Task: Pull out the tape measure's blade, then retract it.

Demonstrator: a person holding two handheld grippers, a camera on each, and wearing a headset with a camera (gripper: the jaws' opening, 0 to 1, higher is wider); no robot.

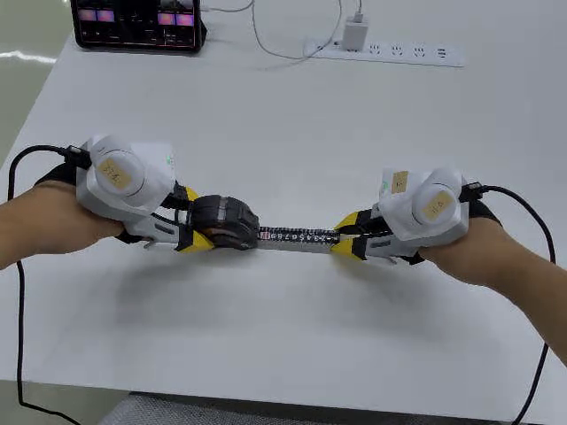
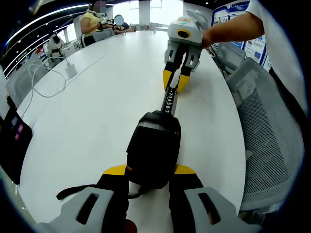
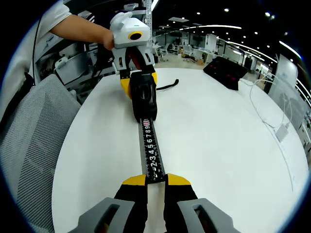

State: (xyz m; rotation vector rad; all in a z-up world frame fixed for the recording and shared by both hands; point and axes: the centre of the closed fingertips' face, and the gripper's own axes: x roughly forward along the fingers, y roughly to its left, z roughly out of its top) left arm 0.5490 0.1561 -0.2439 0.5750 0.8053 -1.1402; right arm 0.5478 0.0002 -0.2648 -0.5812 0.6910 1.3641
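Head view: my left gripper [image 1: 195,220] has jaws closed on the tape measure [image 1: 226,221], my right gripper [image 1: 345,235] pinches its pulled-out blade [image 1: 297,236]

Open table [image 1: 292,124] lies ahead; a power strip [image 1: 407,51] and dark console [image 1: 137,22] line its far edge.

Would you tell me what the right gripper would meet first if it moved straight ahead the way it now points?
Probably the black plastic tape measure case, held by the left gripper; the right gripper, shut on the numbered steel blade, points straight along it.
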